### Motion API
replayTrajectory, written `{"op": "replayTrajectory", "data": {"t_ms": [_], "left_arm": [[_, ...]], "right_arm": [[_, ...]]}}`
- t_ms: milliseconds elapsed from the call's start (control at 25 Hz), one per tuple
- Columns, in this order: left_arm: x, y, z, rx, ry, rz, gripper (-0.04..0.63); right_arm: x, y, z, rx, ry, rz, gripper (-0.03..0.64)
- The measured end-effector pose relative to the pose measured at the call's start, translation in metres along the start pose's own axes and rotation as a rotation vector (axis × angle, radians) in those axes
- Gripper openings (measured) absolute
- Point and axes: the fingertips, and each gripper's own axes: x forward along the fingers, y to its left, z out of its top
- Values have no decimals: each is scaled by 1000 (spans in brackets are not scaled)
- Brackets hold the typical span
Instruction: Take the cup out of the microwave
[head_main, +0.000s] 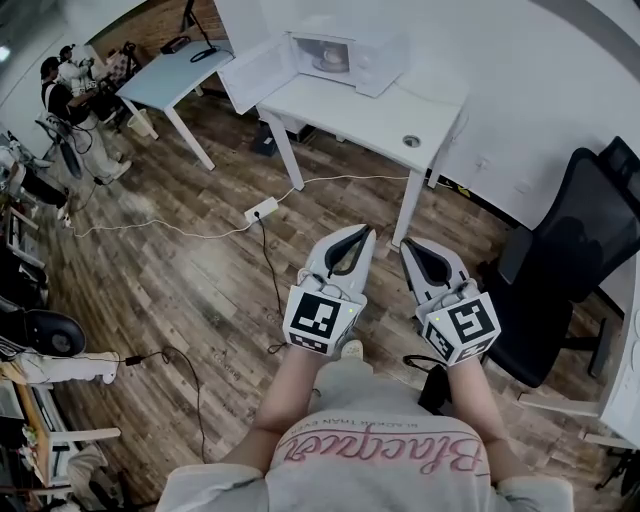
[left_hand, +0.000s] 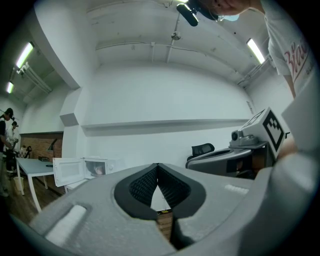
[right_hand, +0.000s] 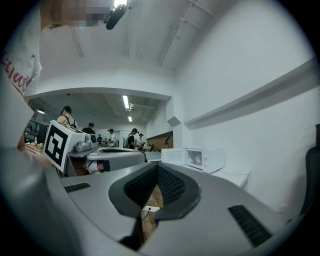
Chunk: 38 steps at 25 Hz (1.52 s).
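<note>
A white microwave (head_main: 345, 55) stands on a white table (head_main: 370, 115) far ahead, with its door (head_main: 255, 75) swung open to the left. A pale cup (head_main: 330, 58) sits inside it. My left gripper (head_main: 365, 232) and right gripper (head_main: 407, 245) are held side by side over the wood floor, well short of the table, both shut and empty. In the left gripper view the microwave (left_hand: 95, 167) and cup (left_hand: 98, 170) are small at the left, beyond the touching tips of the gripper (left_hand: 158, 165). The right gripper view has the microwave (right_hand: 205, 159) to the right of its closed gripper (right_hand: 157, 165).
A black office chair (head_main: 570, 260) stands at the right by the wall. A power strip (head_main: 262, 210) with trailing cables lies on the floor between me and the table. A blue table (head_main: 175, 75) and seated people (head_main: 65, 85) are at the far left.
</note>
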Motion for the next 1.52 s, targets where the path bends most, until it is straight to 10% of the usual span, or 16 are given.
{"op": "replayTrajectory", "data": {"t_ms": [1520], "left_arm": [[52,148,-33,-39,-2,25,5]], "right_arm": [[148,-20,-8,-18,28,22,11]]}}
